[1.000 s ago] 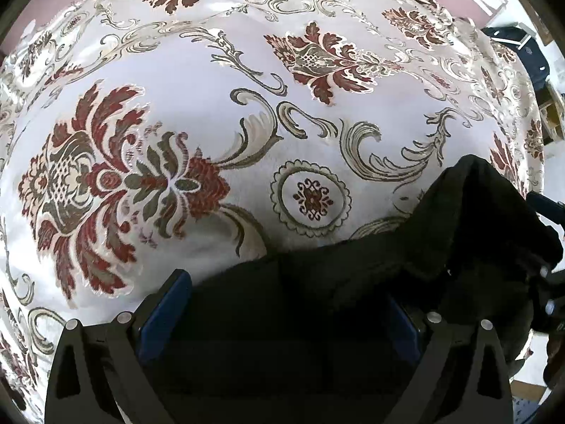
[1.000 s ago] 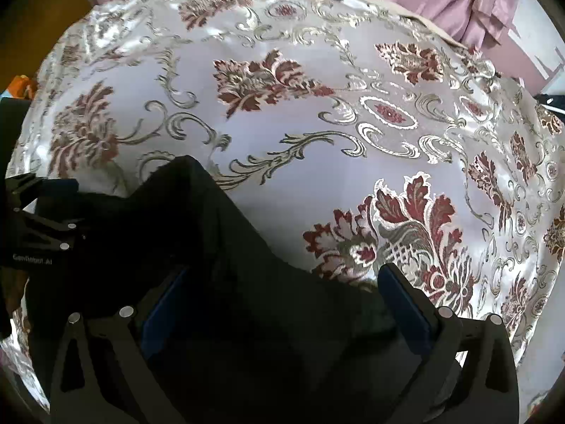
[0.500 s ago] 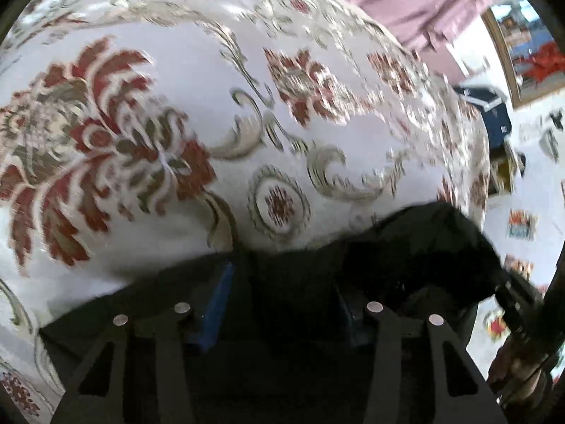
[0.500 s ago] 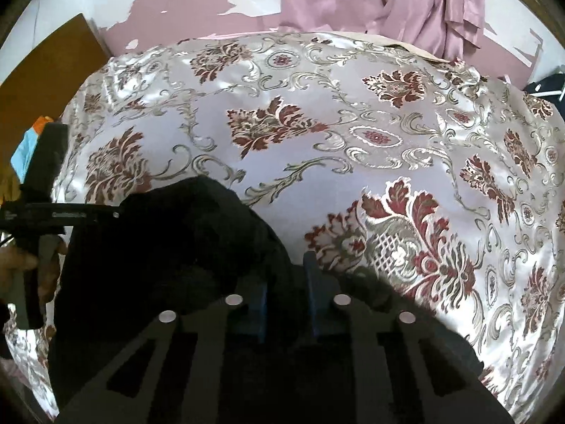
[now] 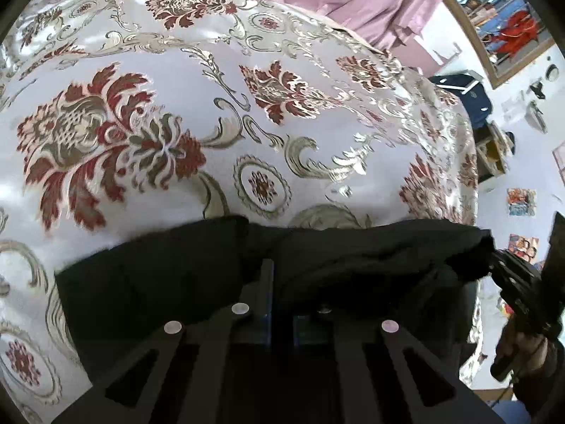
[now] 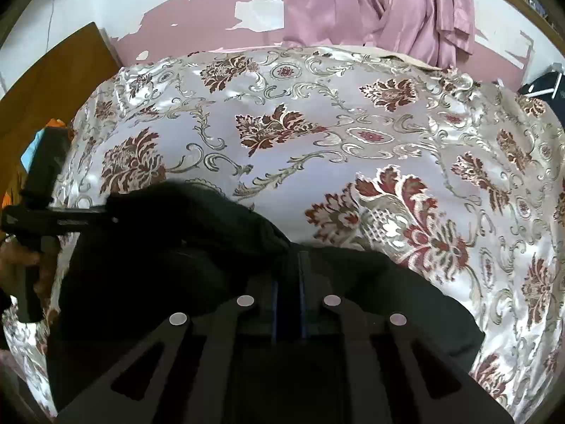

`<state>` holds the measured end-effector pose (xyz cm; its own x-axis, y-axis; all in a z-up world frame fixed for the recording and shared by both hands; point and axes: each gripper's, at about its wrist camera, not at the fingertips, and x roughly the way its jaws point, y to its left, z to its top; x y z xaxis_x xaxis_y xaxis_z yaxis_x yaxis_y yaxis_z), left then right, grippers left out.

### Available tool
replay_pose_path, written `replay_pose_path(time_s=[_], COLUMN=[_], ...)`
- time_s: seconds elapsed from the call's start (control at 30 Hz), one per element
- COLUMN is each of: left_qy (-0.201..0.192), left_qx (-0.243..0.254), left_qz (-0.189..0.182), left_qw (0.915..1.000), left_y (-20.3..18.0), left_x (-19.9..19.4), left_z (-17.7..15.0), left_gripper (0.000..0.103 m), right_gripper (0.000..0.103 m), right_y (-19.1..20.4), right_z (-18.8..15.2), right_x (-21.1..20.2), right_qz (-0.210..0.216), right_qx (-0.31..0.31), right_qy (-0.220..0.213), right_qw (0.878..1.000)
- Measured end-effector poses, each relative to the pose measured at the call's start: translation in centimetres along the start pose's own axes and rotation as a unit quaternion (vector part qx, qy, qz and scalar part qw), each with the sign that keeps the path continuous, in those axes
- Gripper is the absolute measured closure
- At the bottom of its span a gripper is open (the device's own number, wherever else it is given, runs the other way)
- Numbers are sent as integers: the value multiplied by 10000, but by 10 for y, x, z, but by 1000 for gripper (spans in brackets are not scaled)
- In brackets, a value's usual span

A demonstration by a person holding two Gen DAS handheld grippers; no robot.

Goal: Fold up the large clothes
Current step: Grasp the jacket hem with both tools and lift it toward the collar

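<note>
A black garment [image 5: 169, 275] lies bunched along the near edge of a bed, stretched between both grippers. My left gripper [image 5: 280, 282] points down at it, its jaws closing the last bit with the pads pressing a fold of the cloth. In the right wrist view the same garment [image 6: 169, 247] fills the lower left. My right gripper [image 6: 293, 275] is likewise closing tight on a fold. Each gripper also shows in the other view: the right gripper [image 5: 508, 275] clamps the garment's right end, and the left gripper [image 6: 70, 217] its left end, each held by a hand.
The bed carries a shiny white bedspread [image 5: 219, 81] with red and gold flower patterns, and it spreads far beyond the garment. Pink curtains [image 6: 381, 7] hang behind the bed. A wooden board [image 6: 53, 81] stands at the left, and a dark blue bag [image 5: 469, 99] lies off the right edge.
Both grippers went from wide open over the black garment to shut on it. Both views have tilted up, showing more of the bed and wall.
</note>
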<state>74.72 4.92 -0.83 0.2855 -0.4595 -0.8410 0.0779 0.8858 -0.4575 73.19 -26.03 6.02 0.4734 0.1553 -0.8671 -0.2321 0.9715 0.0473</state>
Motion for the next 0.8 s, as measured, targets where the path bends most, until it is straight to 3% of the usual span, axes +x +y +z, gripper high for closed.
replay_pose_path(time_s=[0.23,0.43,0.63,0.73,0.8], left_qy=[291,265,111,-30,-49], left_qx=[-17,-25,154,499,734], left_qz=[17,-3,96,212,310], left_qw=[9996,9996,9998,9985,9968], left_y=[7,13,8,-2,-9], left_x=[14,30,27,8,-4], left_z=[-28,-43,-48,-46,-43], left_gripper=[96,96,93,93,93], right_gripper=[95,95,95,91,76], right_y=[1,2,1,-5,-6], right_z=[-36,-49,-56,-53,-54], right_x=[9,26,31,18,13], right_qz=[-39,-113,-53,224,232], right_qx=[-273,-391,-426,-228,-329], right_qy=[428,725,684,651,691], right_qw=[9987,9965,9967,9974,9968])
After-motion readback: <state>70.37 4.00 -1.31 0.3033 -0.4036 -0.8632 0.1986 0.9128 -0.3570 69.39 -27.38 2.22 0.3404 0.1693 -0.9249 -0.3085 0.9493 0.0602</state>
